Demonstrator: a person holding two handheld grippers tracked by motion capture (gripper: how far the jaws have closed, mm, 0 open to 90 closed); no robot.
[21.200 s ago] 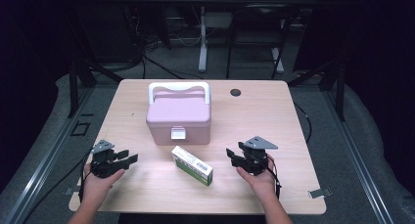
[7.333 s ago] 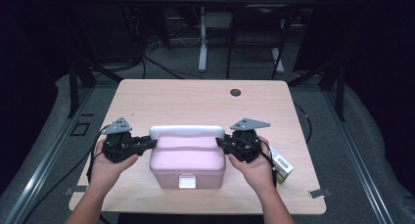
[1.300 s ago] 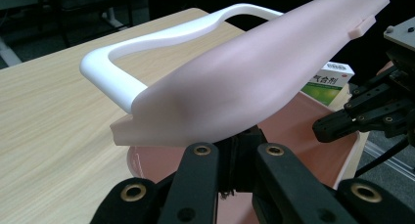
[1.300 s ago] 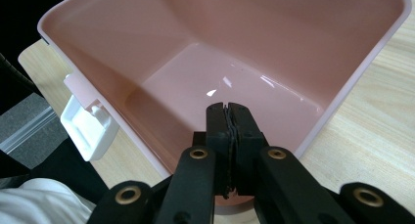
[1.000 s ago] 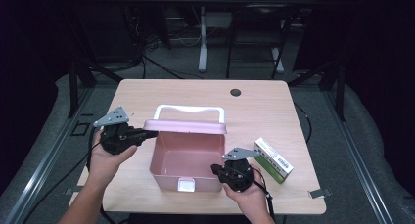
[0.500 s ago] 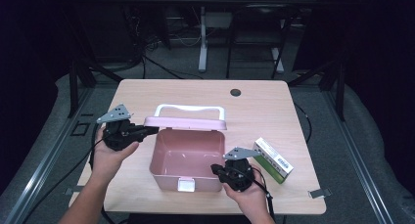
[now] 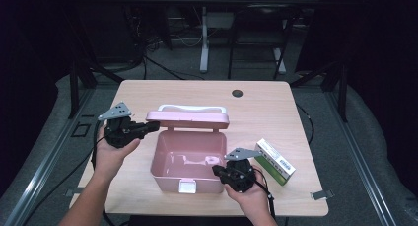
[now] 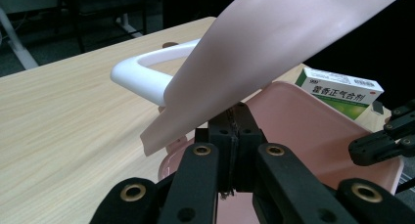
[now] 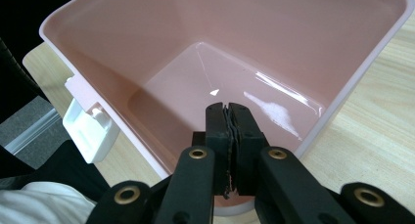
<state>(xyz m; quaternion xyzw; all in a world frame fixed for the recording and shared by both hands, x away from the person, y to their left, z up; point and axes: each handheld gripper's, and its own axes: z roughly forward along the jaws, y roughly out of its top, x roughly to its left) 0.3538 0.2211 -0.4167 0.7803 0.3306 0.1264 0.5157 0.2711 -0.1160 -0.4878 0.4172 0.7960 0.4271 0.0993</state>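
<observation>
Table (image 7: 276, 102): bears everything.
Box (image 7: 170, 175): open, empty; rim just under the closed, empty right gripper (image 7: 223, 172); a nudge may slide it.
Lid (image 7: 187, 118): raised, propped on the closed left gripper (image 7: 154, 127); slipping off drops it shut.
Carton (image 7: 275, 161): outside, beside right jaws.

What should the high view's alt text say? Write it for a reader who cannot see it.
A pink box sits open and empty on a wooden table, its lid propped up by the shut left gripper. The shut right gripper rests at the box's front right corner, with a green and white carton lying to its right.
</observation>
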